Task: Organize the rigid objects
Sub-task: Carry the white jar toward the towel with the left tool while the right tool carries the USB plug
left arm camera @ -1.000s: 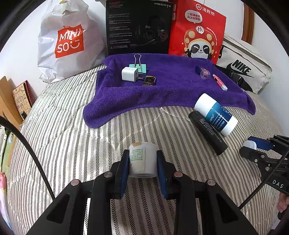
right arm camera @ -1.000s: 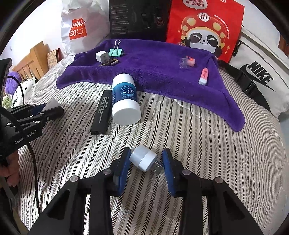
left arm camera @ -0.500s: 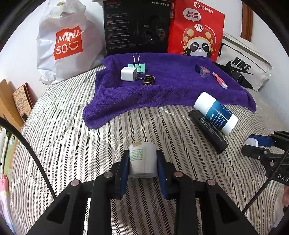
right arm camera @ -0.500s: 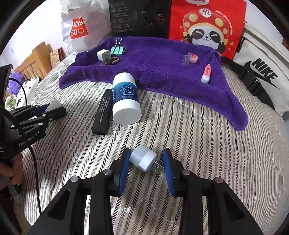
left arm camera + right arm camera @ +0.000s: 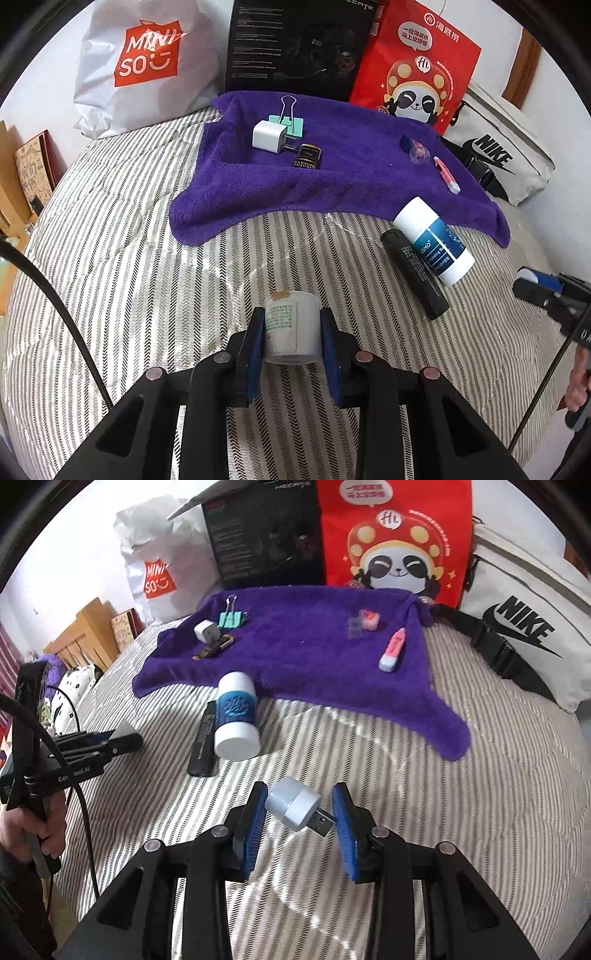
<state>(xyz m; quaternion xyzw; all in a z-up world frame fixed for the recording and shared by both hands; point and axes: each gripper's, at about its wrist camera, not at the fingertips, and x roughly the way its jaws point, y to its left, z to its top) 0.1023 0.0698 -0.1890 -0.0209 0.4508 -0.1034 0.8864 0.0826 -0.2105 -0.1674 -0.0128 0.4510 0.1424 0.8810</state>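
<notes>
Left gripper (image 5: 291, 330): clenched on a small white jar (image 5: 291, 325), pads against both sides, jar upright with its label toward the camera, held just above the striped bed (image 5: 110, 277).

Right gripper (image 5: 300, 812): grasping a small USB light (image 5: 295, 808). Its long axis lies across the jaws, white dome toward the left pad, metal plug toward the right pad. Contact at the plug end is hard to confirm; the grip looks slight.

Key relation: the purple towel (image 5: 351, 177), judged the collecting place, lies straight ahead of both grippers and beyond them. The left gripper has a clear run of bed to the towel's near-left edge. The right gripper's direct line is partly flanked by the blue-label bottle (image 5: 236, 716) and the black stick (image 5: 205, 738), which lie side by side, touching, long axes pointing toward the towel, the bottle's far end at its hem.

On the towel: charger (image 5: 266, 134), binder clip (image 5: 290, 122) just behind it, a dark lighter-like item (image 5: 307, 157) beside it; to the right, a clear cap piece (image 5: 417, 151) and a pink stick (image 5: 447, 179).

Behind the towel: white bag (image 5: 144, 66), black box (image 5: 295, 48), red bag (image 5: 417, 66), Nike pouch (image 5: 502, 147).

Risk, as judged: the light may pivot out of a light grip in transit.
</notes>
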